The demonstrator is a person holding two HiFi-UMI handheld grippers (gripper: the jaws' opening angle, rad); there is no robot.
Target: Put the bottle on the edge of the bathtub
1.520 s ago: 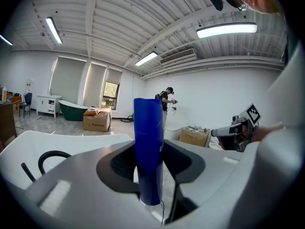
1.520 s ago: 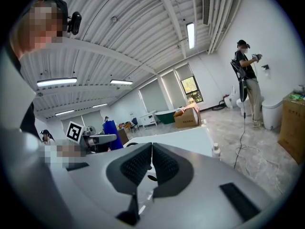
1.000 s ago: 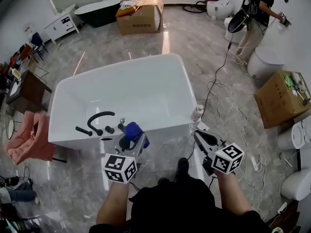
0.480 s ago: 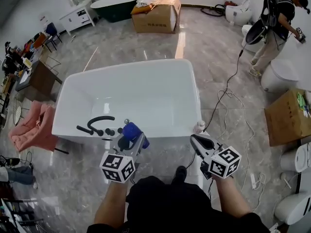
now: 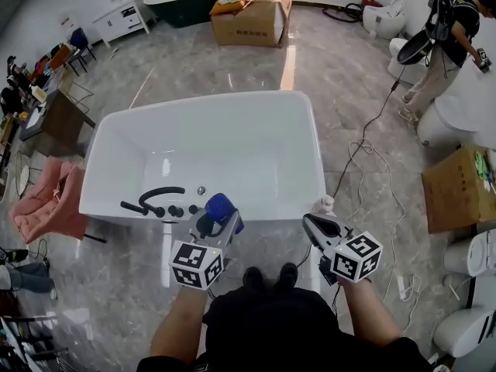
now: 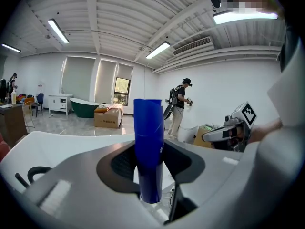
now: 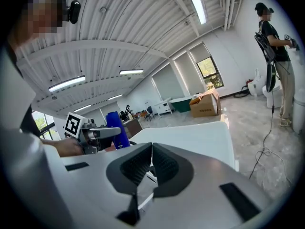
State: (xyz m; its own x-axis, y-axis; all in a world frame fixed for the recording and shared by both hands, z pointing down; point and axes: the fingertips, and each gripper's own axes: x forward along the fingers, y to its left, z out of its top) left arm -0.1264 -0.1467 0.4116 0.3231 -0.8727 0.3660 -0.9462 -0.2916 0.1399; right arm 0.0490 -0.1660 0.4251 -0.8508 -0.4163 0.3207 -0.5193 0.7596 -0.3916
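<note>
A blue bottle [image 6: 148, 147] stands upright between the jaws of my left gripper [image 5: 214, 222], which is shut on it; it shows as a blue cylinder [image 5: 222, 208] just over the near rim of the white bathtub [image 5: 294, 107]. From the right gripper view the blue bottle [image 7: 116, 128] appears at the left, held beside the marker cube. My right gripper [image 5: 319, 225] hovers past the tub's near right corner, jaws shut with nothing between them [image 7: 151, 168].
A black faucet with handles [image 5: 155, 200] sits on the tub's near left rim. A small white bottle [image 5: 324, 204] stands on the floor by the right corner, with cables nearby. A pink chair [image 5: 46, 211] is left; cardboard boxes [image 5: 252, 10] and a person [image 5: 446, 45] stand farther off.
The view has shifted a little; the tub sits slightly lower in frame. Both grippers hold nearly the same places, the left still gripping the bottle.
</note>
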